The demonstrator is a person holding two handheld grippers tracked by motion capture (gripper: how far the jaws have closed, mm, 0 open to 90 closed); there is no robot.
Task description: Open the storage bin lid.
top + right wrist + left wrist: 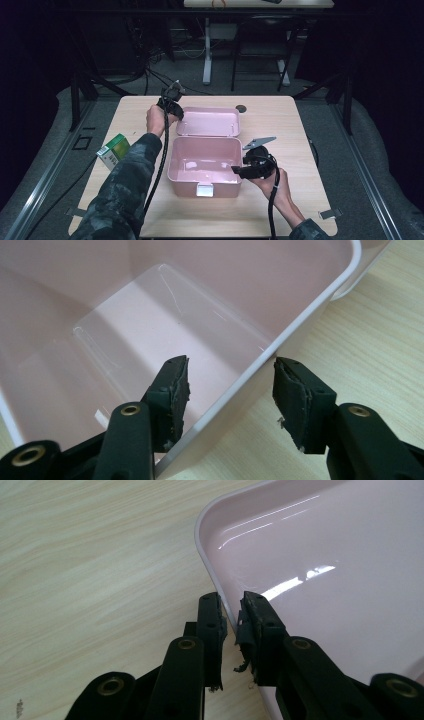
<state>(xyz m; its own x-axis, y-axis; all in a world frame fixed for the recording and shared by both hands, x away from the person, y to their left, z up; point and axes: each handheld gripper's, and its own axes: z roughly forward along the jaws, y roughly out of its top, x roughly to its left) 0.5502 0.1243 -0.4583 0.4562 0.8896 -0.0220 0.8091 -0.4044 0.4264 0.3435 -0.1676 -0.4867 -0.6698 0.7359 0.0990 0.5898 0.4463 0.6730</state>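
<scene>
- Pink plastic box (204, 170) sits at the centre of the high view on the wooden table (280, 125), open, with its lid (207, 121) lying flat behind it toward the upper middle of the frame.
- Your left gripper (231, 611) is at the lid's left edge, and its jaws are nearly shut with the lid's thin rim between the pads.
- Your right gripper (231, 385) straddles the box's right wall, one jaw inside and one outside; the jaws stand apart, not touching the wall.
- At the left edge of the table lies a green and white carton (113, 150), well apart from the box.
</scene>
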